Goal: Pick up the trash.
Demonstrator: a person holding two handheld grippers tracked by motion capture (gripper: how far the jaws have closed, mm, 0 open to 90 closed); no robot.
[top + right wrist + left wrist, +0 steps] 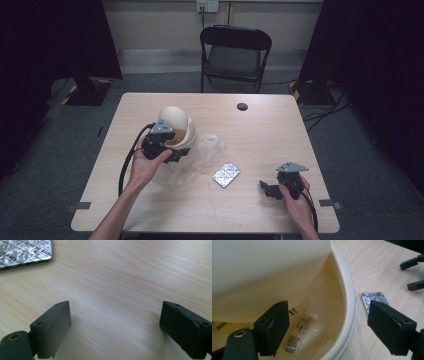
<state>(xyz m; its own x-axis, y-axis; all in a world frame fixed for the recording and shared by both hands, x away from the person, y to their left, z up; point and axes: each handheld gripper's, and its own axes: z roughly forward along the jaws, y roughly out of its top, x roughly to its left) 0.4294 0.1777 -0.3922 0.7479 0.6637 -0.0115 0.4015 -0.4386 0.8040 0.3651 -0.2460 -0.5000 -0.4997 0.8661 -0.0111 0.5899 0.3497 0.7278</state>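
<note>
A cream round container (181,131) with a domed lid (172,116) tipped up stands left of the table's middle. My left gripper (170,150) is open and straddles its near rim (348,302), one jaw inside and one outside. Inside the container lies a clear plastic bag with a barcode label (295,337). A silver blister pack (226,174) lies flat on the table between the two grippers and also appears as the blister pack (22,251) and the blister pack (374,298). My right gripper (267,189) rests open near the front right, nothing between its jaws.
Crumpled clear plastic (207,152) spreads on the wooden table (260,135) to the right of the container. A small black round disc (242,106) sits near the far edge. A black folding chair (235,55) stands behind the table. Cables trail from both grippers.
</note>
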